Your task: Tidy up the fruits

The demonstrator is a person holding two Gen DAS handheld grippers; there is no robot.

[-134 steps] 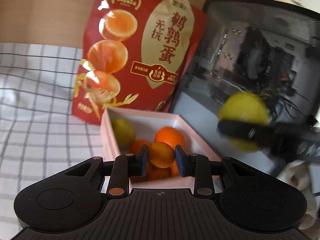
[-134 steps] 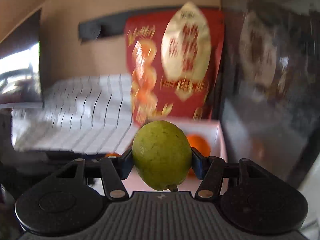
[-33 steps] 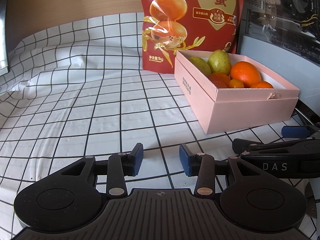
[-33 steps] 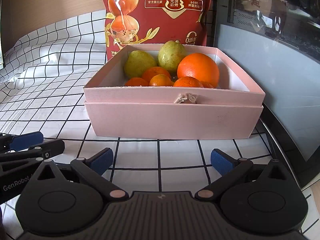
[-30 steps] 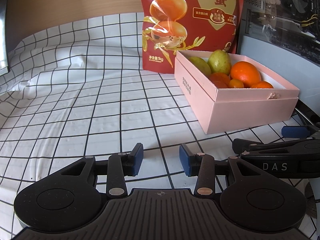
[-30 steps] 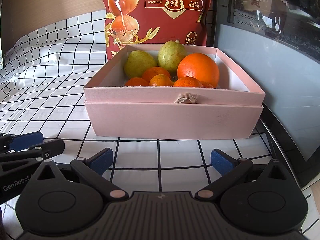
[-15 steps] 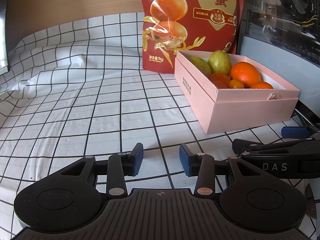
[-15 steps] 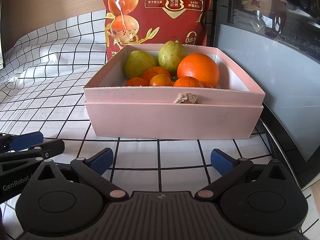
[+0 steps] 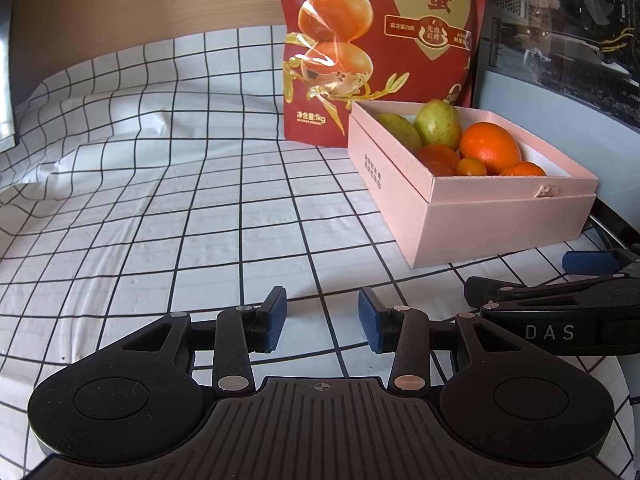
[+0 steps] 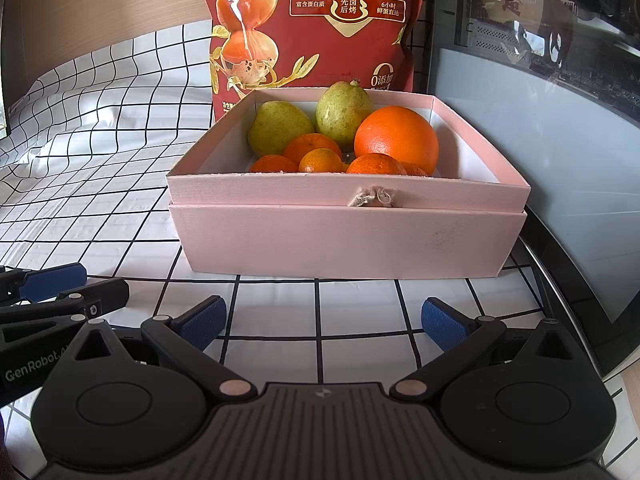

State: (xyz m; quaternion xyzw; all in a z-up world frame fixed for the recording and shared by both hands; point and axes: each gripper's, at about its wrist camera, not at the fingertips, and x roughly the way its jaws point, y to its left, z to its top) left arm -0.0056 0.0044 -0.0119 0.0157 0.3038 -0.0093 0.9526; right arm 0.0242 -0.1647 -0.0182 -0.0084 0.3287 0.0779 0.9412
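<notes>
Fingers on both tools stand parted and empty: the left gripper (image 9: 321,317) moderately, the right gripper (image 10: 322,319) wide. All visible fruit lies in the pink box (image 10: 344,236) near the desk's right edge: two green pears (image 10: 343,110), one large orange (image 10: 396,139), several small tangerines (image 10: 320,160). Pears likely bruise; round, smooth fruit is best gripped gently across its middle. A checked cloth (image 9: 180,184) covers the desk; a red snack bag (image 9: 380,40) stands behind the box, a dark cabinet (image 10: 540,120) beside it.
</notes>
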